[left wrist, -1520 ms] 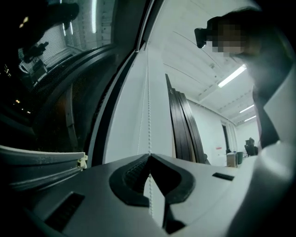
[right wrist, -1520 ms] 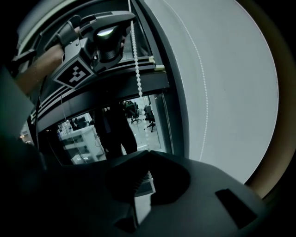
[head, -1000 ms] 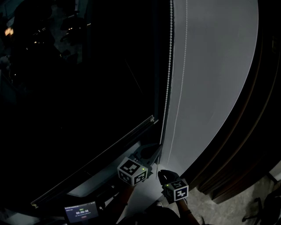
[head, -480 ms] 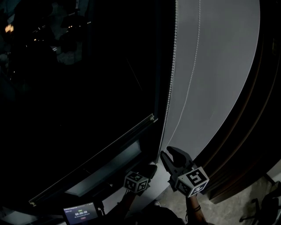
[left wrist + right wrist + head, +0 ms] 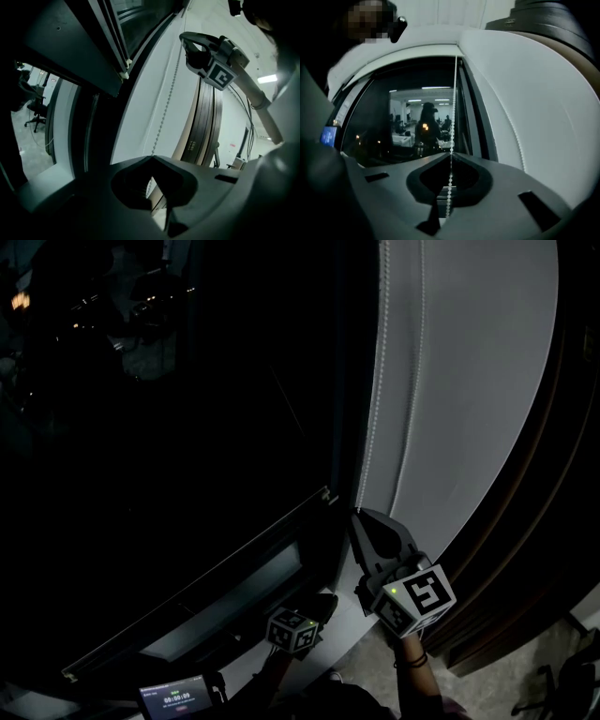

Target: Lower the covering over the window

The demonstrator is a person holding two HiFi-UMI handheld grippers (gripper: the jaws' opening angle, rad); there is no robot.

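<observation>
The right gripper (image 5: 451, 154) is clamped on the bead chain (image 5: 454, 103), which rises toward 12 o'clock beside the window (image 5: 187, 427). The left gripper (image 5: 153, 158), low at 6 o'clock, is closed too, apparently pinching the same chain. The covering itself cannot be made out on the dark, reflecting glass at 10 o'clock — most of the lowering seems left.

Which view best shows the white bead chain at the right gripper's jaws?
Right gripper view: the white bead chain runs straight into the right gripper's shut jaws. Head view shows two thin strands beside the dark window; left gripper view shows one strand.
</observation>
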